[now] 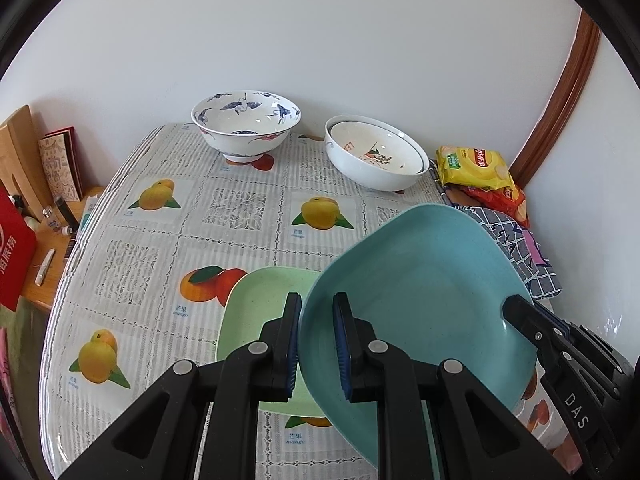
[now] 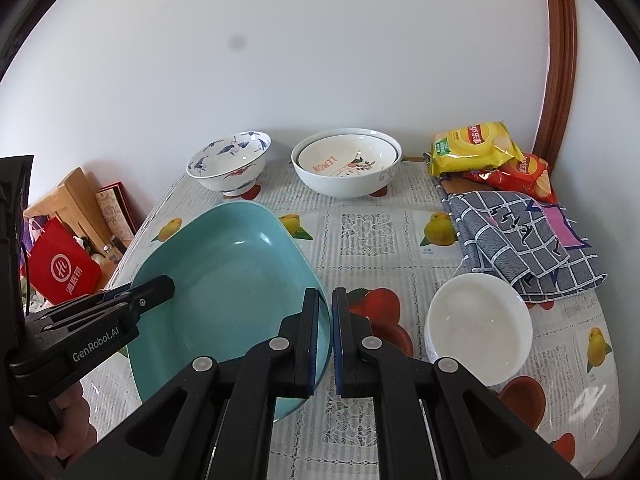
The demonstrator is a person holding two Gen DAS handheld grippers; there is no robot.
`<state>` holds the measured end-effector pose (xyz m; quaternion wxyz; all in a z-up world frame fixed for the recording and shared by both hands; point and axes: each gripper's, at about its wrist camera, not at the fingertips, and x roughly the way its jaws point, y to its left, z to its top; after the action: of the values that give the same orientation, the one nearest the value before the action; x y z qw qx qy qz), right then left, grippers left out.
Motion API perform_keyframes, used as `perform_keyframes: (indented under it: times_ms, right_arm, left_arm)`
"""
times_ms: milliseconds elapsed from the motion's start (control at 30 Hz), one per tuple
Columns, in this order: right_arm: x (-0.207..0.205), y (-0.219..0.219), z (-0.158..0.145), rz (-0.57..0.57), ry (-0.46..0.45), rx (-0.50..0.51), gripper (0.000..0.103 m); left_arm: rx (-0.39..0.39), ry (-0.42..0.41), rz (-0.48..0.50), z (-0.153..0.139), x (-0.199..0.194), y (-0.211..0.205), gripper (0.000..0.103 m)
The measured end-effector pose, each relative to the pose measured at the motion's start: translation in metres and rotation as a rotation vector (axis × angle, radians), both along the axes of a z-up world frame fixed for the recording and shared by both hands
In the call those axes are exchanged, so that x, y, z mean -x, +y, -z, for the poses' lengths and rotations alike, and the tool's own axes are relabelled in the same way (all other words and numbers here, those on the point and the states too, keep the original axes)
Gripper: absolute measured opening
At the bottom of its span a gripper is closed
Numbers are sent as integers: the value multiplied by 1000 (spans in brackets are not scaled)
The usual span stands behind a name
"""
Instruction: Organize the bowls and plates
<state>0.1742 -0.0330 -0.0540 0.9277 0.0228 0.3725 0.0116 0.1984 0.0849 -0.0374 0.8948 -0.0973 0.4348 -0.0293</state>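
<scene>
Off to the left of my left tongs (image 1: pixel 316 344), a red paper bag (image 1: pixel 14 248) and wooden boards stand on a side shelf. My left tongs grasp the left rim of a teal square plate (image 1: pixel 420 300), one finger under the rim and one inside it. Beneath that plate, just left of the tongs, a pale green square plate (image 1: pixel 256 304) lies flat on the fruit-print tablecloth (image 1: pixel 240 208). Ahead of both tongs sit a blue-and-white crane bowl (image 1: pixel 246 124) and, to its right, white nested bowls (image 2: pixel 346 164) with a lemon print. My right tongs (image 2: pixel 325 340) pinch the teal plate's right rim, so it hangs tilted between both tools. Right of my right tongs rests a stack of white bowls (image 2: pixel 480 328), with a checked cloth (image 2: pixel 524 240) and chip bags (image 2: pixel 472 146) beyond.
</scene>
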Motion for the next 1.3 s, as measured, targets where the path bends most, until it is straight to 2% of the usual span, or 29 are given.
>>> perform_keyframes:
  times_ms: [500,867,1300]
  right_arm:
    - [-25,19,24,-42,51,7,7]
    - [-37,36,42,-102,81,24,7]
    - [-54,43,60,-143,105,57,8]
  left_arm:
    - [-4,52,-37,24,-12,21,16]
    - [9,89,-99,44,-11,39,16]
    - [21,128,-116,65,-20,45,16]
